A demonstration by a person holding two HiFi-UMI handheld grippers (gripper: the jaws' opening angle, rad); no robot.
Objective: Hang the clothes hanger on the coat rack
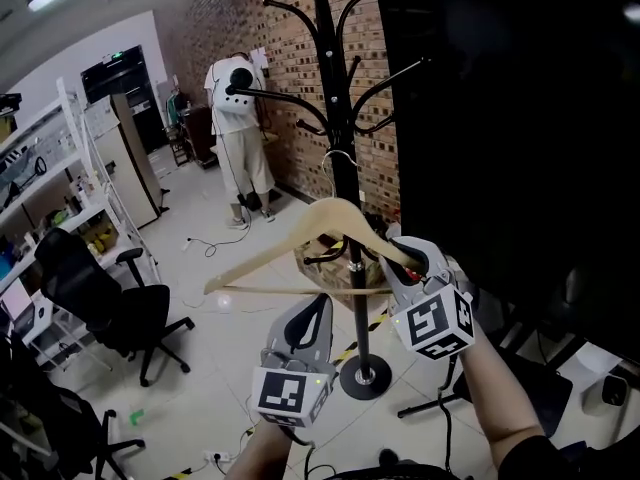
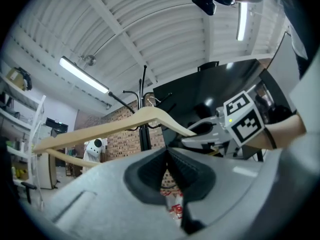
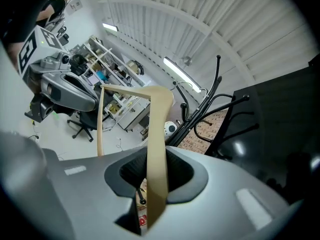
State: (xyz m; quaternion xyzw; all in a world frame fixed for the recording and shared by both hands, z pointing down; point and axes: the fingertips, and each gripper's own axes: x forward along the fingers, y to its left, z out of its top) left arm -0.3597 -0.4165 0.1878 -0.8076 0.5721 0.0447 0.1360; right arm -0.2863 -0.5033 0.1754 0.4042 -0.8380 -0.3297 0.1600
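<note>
A light wooden clothes hanger point(image 1: 290, 243) with a metal hook point(image 1: 335, 163) is held up in front of the black coat rack point(image 1: 338, 108). My right gripper point(image 1: 405, 258) is shut on the hanger's right arm, which runs up between its pads point(image 3: 159, 134). My left gripper point(image 1: 316, 306) hangs just below the hanger's bar, shut with nothing between its fingers. In the left gripper view the hanger point(image 2: 125, 121) crosses above the closed jaws, with the right gripper point(image 2: 202, 133) at its end. The rack's curved pegs point(image 3: 215, 91) rise ahead.
A tall black panel point(image 1: 520, 118) stands right of the rack. The rack's round base point(image 1: 363, 376) sits on the floor. A person in white point(image 1: 240, 118) stands by the brick wall. A black office chair point(image 1: 110, 303) and shelves point(image 1: 40, 168) are at left.
</note>
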